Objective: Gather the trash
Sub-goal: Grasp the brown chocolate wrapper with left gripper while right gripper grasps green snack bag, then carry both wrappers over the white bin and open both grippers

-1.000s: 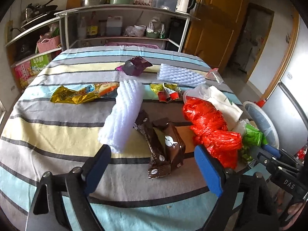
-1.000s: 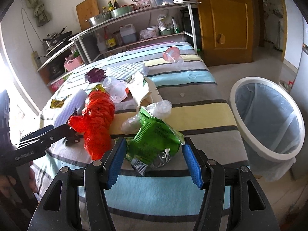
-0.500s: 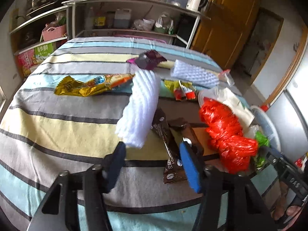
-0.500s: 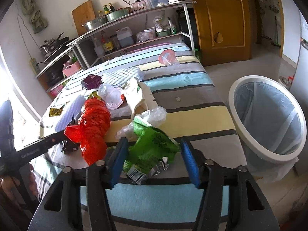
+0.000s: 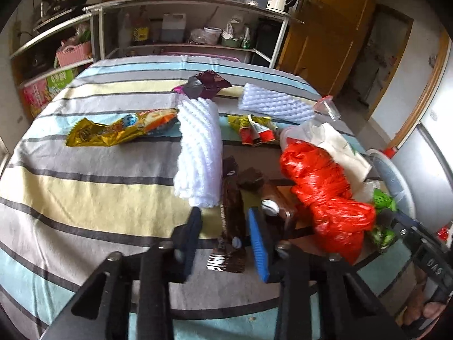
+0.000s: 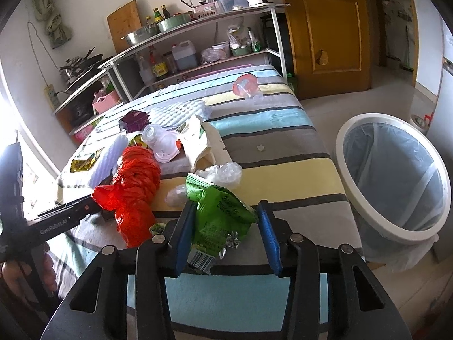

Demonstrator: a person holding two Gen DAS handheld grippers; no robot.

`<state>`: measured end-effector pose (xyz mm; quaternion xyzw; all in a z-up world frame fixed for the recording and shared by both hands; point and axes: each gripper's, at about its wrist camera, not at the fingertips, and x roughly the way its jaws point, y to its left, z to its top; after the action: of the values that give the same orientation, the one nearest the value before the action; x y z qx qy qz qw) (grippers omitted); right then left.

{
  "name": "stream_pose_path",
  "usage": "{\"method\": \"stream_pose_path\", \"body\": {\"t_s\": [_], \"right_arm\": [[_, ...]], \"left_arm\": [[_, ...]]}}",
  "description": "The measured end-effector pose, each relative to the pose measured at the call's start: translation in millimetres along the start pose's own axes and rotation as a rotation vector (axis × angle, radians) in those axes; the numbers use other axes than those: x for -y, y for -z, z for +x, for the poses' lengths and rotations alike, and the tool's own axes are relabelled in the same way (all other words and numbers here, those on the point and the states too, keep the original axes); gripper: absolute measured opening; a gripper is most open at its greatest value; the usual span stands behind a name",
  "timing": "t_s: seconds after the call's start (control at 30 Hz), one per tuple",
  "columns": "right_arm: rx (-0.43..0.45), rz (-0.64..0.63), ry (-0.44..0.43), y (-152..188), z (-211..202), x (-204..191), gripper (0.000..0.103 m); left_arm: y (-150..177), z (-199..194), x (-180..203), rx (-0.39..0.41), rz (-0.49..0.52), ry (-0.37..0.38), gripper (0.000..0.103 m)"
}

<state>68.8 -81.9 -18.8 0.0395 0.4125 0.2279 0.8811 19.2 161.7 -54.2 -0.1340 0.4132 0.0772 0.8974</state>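
Landmark: crumpled red plastic bag (image 5: pixel 322 195), near the front right corner of the table w/ striped cloth (grey, cream, pale blue) (image 5: pixel 85 187).

Left gripper (image 5: pixel 226 235), black frame w/ blue pads: jaws have just been closing. A long dark-brown glossy snack wrapper (image 5: pixel 230 212) stands between the pads, which sit close either side of it. Cannot tell if the pads already press on it; blur hides the contact. This wrapper lies just left of the red bag, beside a second brown pack (image 5: pixel 271 201) that touches the bag's left edge.

Right gripper (image 6: pixel 228 238), same build: jaws have just been closing around a crinkled green foil snack bag (image 6: pixel 219 218). Left pad is touching the bag's side; right pad is at its edge w/ a sliver of cloth showing, so not clearly clamped. In the right wrist view the green bag lies just right of the red bag, at the table's near edge.

Other trash rel. to the red bag:
- white ribbed foam sheet (image 5: pixel 199 153), left of it, beyond the brown wrappers
- gold-orange snack wrapper (image 5: pixel 121 127), further left
- clear crumpled plastic (image 6: pixel 223 171), just behind the green bag

White round bin w/ clear liner (image 6: pixel 396 175) stands on the floor off the table's right side, well apart from the red bag.
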Motion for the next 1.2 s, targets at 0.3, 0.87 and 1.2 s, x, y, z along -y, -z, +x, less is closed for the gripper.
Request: {"method": "stream_pose_path", "body": {"t_s": [0.3,0.87,1.2], "right_arm": [[0.008,0.008,0.001,0.9,-1.2,4.3,0.039],[0.109,0.004,-0.011,-0.9,-34.4,7.3,0.035],[0.185,0.028,0.010,-6.8,-64.5,18.5,0.035]], "left_arm": [[5.2,-6.1,-4.5,-0.004,0.007,0.002,0.020],[7.7,-47.3,17.5,0.080,0.059,0.067,0.020],[-2.5,-67.4,41.0,0.134,0.122,0.101,0.020]]}}
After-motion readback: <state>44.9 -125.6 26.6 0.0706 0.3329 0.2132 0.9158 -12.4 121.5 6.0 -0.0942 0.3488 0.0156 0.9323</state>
